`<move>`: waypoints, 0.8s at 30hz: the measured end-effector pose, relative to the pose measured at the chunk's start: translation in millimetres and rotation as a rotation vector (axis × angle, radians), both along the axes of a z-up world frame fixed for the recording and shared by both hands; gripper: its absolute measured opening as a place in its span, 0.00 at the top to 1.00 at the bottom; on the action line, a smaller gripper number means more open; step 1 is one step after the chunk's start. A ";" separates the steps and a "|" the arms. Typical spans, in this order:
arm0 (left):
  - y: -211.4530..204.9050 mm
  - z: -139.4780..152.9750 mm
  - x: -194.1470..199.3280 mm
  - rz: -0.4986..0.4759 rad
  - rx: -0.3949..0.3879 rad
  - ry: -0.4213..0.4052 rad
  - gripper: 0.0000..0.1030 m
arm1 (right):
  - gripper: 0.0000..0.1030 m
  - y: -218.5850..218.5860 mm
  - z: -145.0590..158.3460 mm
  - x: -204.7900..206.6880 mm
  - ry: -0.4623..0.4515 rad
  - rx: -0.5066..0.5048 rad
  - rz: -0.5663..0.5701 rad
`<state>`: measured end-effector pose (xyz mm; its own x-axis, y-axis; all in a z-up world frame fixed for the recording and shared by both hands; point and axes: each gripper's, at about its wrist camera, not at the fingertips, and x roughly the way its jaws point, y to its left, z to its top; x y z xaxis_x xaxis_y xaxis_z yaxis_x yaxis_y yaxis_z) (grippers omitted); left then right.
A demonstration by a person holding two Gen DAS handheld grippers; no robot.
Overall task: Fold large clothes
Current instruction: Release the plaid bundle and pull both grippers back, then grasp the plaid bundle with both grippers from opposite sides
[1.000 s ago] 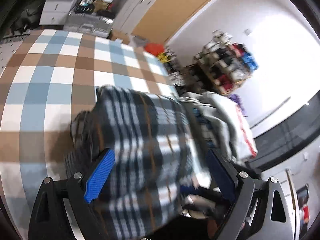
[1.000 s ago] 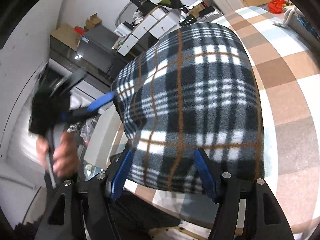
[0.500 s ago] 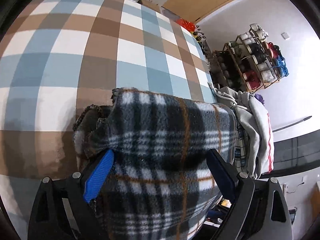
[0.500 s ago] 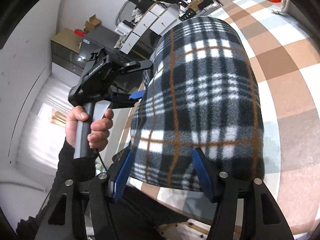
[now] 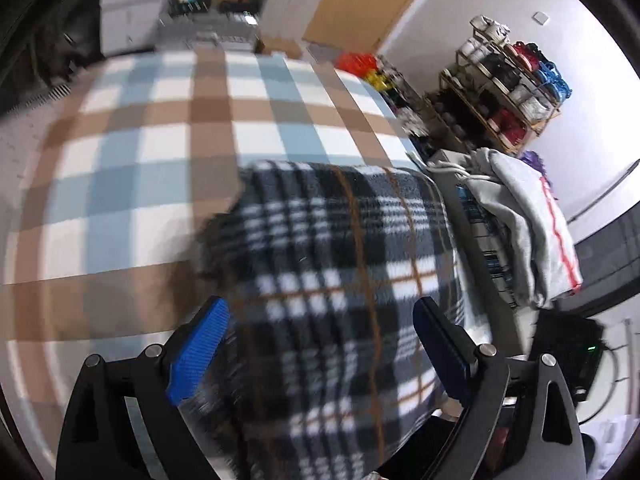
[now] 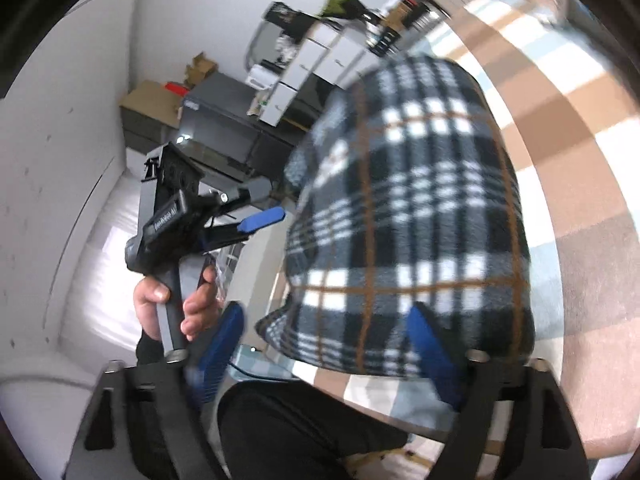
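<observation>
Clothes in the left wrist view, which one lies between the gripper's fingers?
The black-and-white plaid fleece on the checked tablecloth; the grey garment is piled off to the right.

Folded plaid garment (image 5: 340, 272) lies on the checked table (image 5: 160, 152), at its near edge. Pile of clothes (image 5: 520, 220) just right of the garment; shelf rack (image 5: 508, 80) beyond that pile.

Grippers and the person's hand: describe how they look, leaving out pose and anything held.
Both the left gripper and right gripper have ribbed blue pads on black angular fingers with silver bolts. The left one shows a grey pistol handle with white lettering on its black body. A dark sleeve covers the hand's wrist.
</observation>
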<state>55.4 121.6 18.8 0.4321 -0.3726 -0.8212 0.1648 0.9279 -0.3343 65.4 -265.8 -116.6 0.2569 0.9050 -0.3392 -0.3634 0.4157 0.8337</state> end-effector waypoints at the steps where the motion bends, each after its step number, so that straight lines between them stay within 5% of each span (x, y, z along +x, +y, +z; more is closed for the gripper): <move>1: 2.1 3.7 -5.7 0.014 0.025 -0.026 0.12 | 0.01 -2.2 5.9 -5.0 -0.037 -0.010 -0.020; 5: -0.5 20.3 -35.5 0.083 0.154 -0.183 0.12 | 0.01 -8.6 14.6 -12.9 -0.088 -0.009 -0.079; 12: -9.6 25.4 -75.7 0.166 0.176 -0.345 0.12 | 0.00 -35.3 29.8 -28.6 -0.219 -0.069 -0.309; 20: -17.9 14.7 -89.5 0.213 0.274 -0.440 0.11 | 0.00 -28.6 46.3 -51.1 -0.386 -0.212 -0.435; 24: -11.9 3.8 -80.8 0.210 0.247 -0.399 0.11 | 0.00 -24.9 52.0 -55.5 -0.433 -0.253 -0.455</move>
